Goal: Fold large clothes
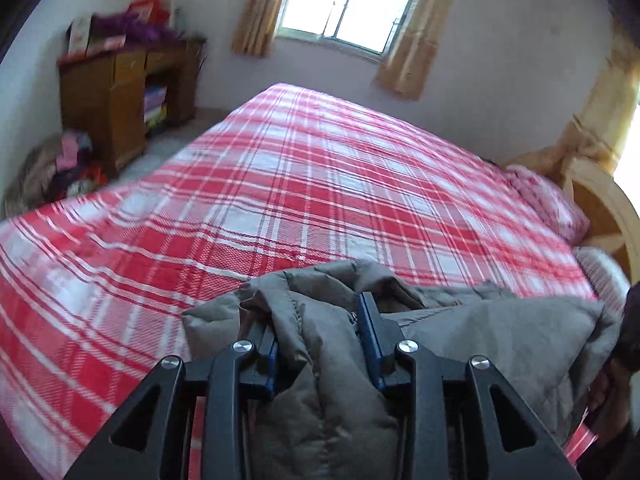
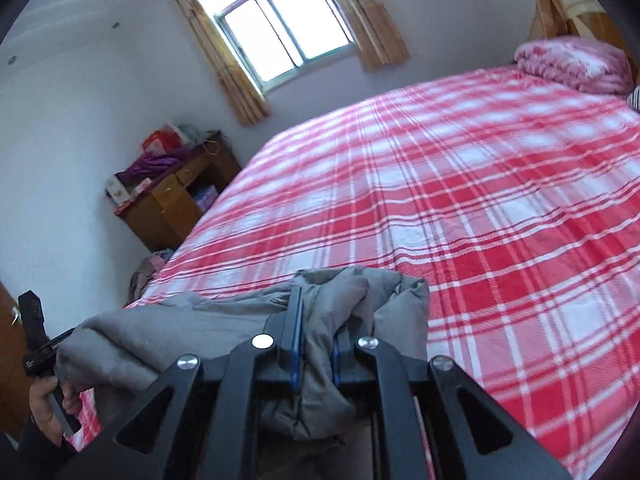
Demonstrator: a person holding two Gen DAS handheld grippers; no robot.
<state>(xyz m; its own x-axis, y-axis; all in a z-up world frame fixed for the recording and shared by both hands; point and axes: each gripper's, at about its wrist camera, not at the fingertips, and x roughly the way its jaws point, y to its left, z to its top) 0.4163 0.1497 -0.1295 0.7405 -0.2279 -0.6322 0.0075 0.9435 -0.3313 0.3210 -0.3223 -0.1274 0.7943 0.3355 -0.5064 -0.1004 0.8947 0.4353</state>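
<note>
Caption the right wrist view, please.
Right gripper fingers pinch a grey padded jacket over a red plaid bed.

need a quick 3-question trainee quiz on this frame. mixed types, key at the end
1. True or false: the right tongs are clamped on the grey padded jacket.
2. Pick one. The bed sheet is: A) blue striped, B) red-and-white plaid, C) plain white.
3. Short answer: what lies folded at the far end of the bed, near the wooden headboard?

Key
1. True. A fold of the jacket is pinched between the two narrow-set fingers.
2. B.
3. A pink floral quilt.
</note>
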